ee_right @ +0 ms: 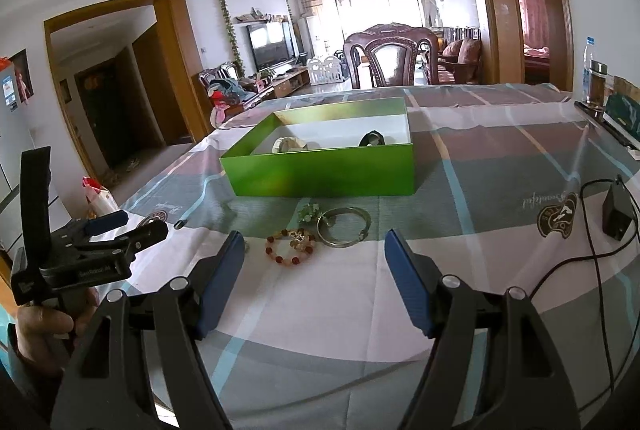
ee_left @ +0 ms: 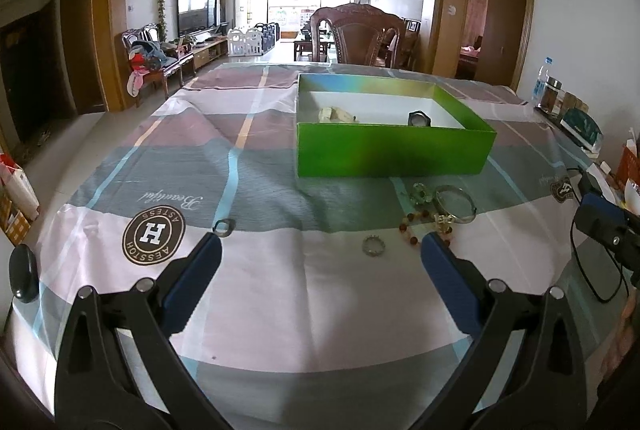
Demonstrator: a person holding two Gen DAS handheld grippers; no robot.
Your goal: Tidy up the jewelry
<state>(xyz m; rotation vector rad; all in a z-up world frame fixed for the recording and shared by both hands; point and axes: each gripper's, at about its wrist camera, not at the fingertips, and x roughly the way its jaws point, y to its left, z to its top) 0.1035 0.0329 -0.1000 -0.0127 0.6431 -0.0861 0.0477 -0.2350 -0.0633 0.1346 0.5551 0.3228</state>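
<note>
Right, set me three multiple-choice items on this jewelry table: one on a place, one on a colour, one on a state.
1. Where does the red-and-amber beaded bracelet lie?
A. inside the box
B. on the tablecloth in front of the box
C. between the right gripper's fingers

2. What colour is the outside of the open rectangular cardboard box?
A. green
B. red
C. black

3. How do the left gripper and the right gripper stand?
A. both shut on jewelry
B. left shut, right open
C. both open, holding nothing

Answers:
1 B: the bracelet rests on the checked tablecloth beside the thin silver bangle, short of the box's near wall.
2 A: its outer walls are bright green, the floor inside white.
3 C: each pair of blue-padded fingers is spread wide with only cloth between them.
</note>
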